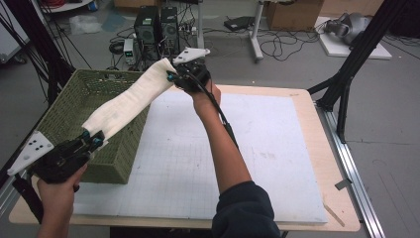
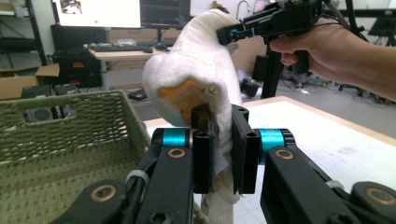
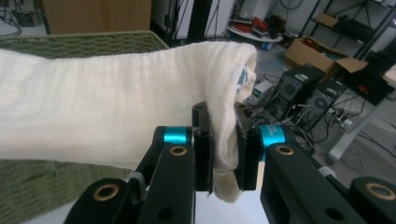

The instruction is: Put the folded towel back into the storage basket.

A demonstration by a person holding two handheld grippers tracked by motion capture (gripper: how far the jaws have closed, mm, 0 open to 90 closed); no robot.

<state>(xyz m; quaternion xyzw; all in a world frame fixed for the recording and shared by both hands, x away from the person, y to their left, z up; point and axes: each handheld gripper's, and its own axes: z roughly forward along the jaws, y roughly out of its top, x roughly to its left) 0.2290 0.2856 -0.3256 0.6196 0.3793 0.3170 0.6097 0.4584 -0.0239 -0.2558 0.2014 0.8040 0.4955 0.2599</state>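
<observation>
A pale wooden table [image 1: 303, 101] carries a white gridded mat [image 1: 267, 148], which lies below and to the right of both grippers. A green woven basket [image 1: 74, 106] sits at the table's left edge, directly under the span between the two grippers; in the left gripper view its rim [image 2: 60, 105] lies just left of the jaws, and in the right gripper view it runs behind and below the jaws [image 3: 84, 39].

A cream-white towel [image 1: 131, 99], rolled or folded into a long band, hangs stretched in the air above the basket, one end in each gripper. The left gripper [image 1: 94, 140], near the table's near-left corner, has its jaws clamped tight on the lower end of the cloth [image 2: 196, 79]. The right gripper [image 1: 174, 74], raised over the basket's far corner, is likewise closed hard on the upper end [image 3: 116, 102], with a fold pinched between the pads and a little tail drooping beneath
</observation>
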